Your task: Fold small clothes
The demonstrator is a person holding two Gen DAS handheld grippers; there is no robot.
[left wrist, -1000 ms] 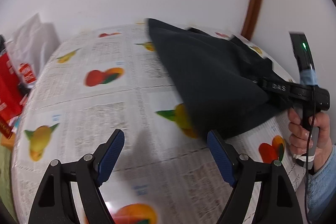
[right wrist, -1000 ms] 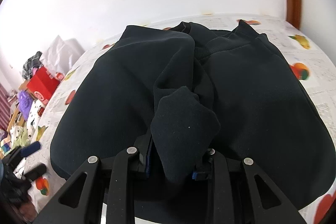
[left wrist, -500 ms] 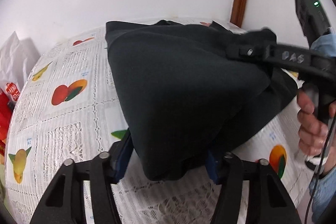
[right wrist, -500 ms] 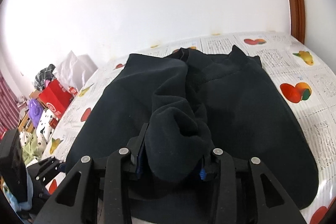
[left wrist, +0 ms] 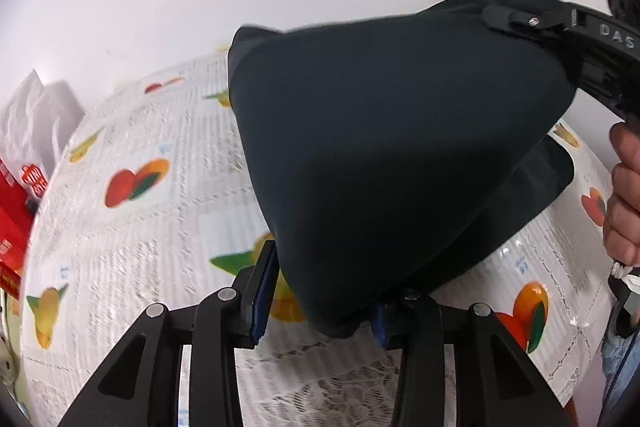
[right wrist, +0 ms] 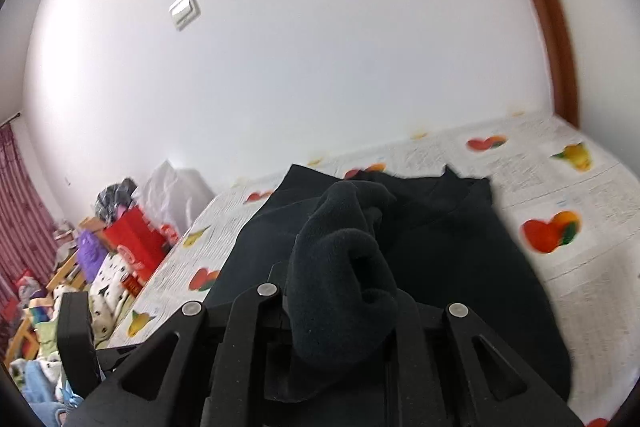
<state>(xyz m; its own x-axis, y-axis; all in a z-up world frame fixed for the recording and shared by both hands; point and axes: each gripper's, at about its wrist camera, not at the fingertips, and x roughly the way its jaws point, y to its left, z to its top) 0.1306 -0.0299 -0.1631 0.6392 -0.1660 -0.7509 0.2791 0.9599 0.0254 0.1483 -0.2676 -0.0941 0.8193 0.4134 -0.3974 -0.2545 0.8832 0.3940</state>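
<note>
A fruit-print cloth (right wrist: pixel 568 187) covers the worktop; a red box (right wrist: pixel 134 241) and white bag (right wrist: pixel 176 191) sit at left, a wall switch (right wrist: pixel 185 9) upper left.

Garment (left wrist: pixel 384 147) draped on tablecloth (left wrist: pixel 152 227), wall (right wrist: pixel 320 67) behind — box (right wrist: pixel 132 239), bags (right wrist: pixel 176 187) left

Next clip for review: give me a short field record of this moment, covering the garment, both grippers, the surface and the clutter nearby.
garment: dark garment, near edge lifted off the tablecloth
left gripper: jaws have just been closing, pads on a corner of the cloth
right gripper: jaws have just been closing, shut on a bunched fold
surface: white, lace-edged, printed with fruit
clutter: red box and white bag past the table's left end
fold: not yet laid over
</note>
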